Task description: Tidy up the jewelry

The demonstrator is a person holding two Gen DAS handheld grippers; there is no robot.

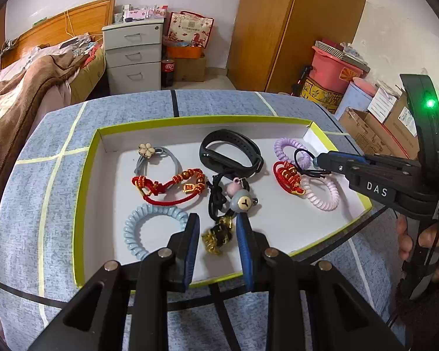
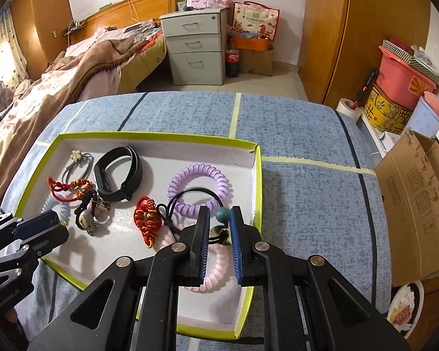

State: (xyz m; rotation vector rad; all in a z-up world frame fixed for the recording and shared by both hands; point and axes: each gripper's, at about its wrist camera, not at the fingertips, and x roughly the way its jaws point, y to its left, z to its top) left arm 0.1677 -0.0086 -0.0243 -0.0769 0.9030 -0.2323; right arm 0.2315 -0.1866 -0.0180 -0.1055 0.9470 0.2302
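A white tray with a yellow-green rim [image 1: 85,181] [image 2: 257,175] holds the jewelry: a black wristband [image 1: 229,153] [image 2: 118,174], red cord bracelets [image 1: 166,187] [image 2: 146,222], blue [image 1: 149,228], purple [image 2: 199,188] and pink [image 1: 322,193] coil ties, and a bear charm [image 1: 243,203]. My left gripper [image 1: 218,225] is open, its fingers either side of a black-and-gold charm [image 1: 218,238]. My right gripper [image 2: 220,215] is open over the tray's right part, around a black elastic tie with a teal bead [image 2: 221,214].
The tray lies on a blue patterned cloth [image 1: 219,102] [image 2: 307,204] over a table. A cardboard box [image 2: 415,204] stands off the right edge. A bed [image 2: 73,67] and a drawer unit [image 2: 194,49] are behind.
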